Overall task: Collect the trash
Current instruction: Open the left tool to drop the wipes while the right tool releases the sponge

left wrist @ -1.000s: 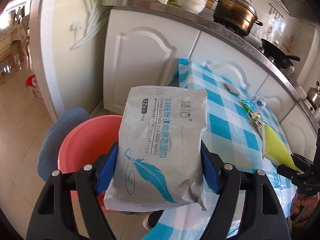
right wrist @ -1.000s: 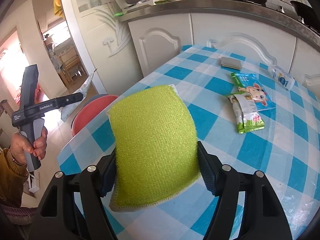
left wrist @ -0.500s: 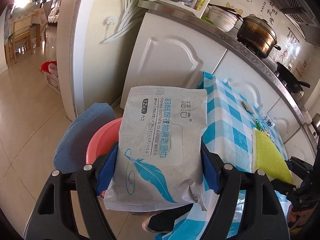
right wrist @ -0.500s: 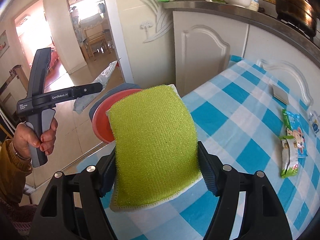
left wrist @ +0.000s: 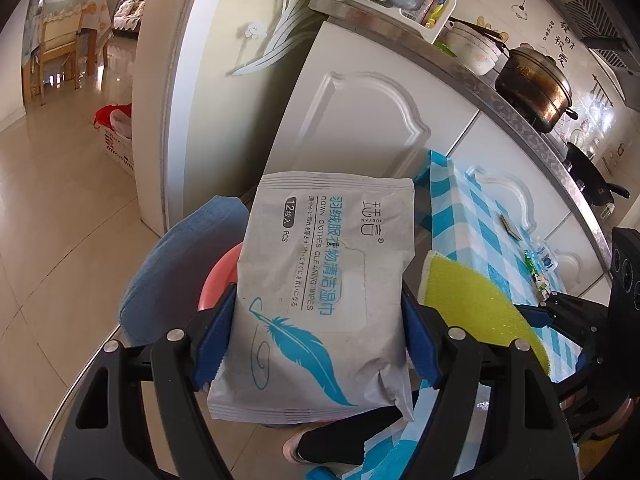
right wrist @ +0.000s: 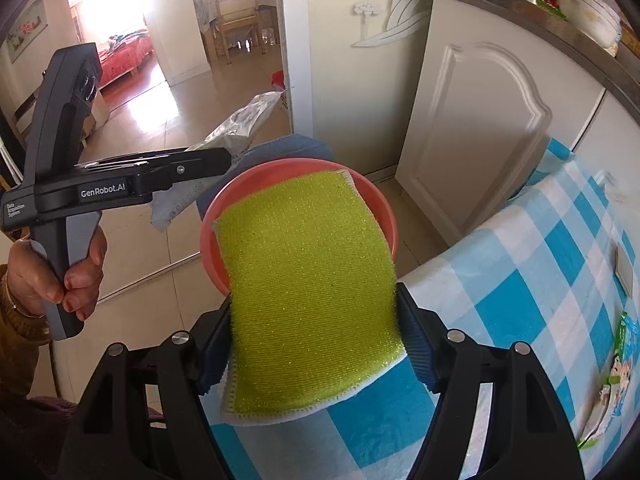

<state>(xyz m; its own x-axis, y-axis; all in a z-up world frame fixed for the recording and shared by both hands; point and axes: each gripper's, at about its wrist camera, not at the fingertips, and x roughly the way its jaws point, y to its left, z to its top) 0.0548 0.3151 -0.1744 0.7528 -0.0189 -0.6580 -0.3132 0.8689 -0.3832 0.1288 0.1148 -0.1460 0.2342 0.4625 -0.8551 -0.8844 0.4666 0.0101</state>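
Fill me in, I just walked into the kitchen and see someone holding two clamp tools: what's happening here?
A person is clearing trash off the checkered table. The left gripper is clamped on a grey pack of cleaning wipes; the right gripper is clamped on a yellow-green scouring pad. Both are held out past the table's end over a pink basin resting on a blue-cushioned stool. Nothing has been dropped in yet. A few wrappers remain on the table.

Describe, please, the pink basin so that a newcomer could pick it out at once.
Start at the table with the blue-and-white checked cloth and look just beyond its end, toward the white cabinet door. There stands a round pink basin, on something blue. It is the only round, salmon-pink thing there.
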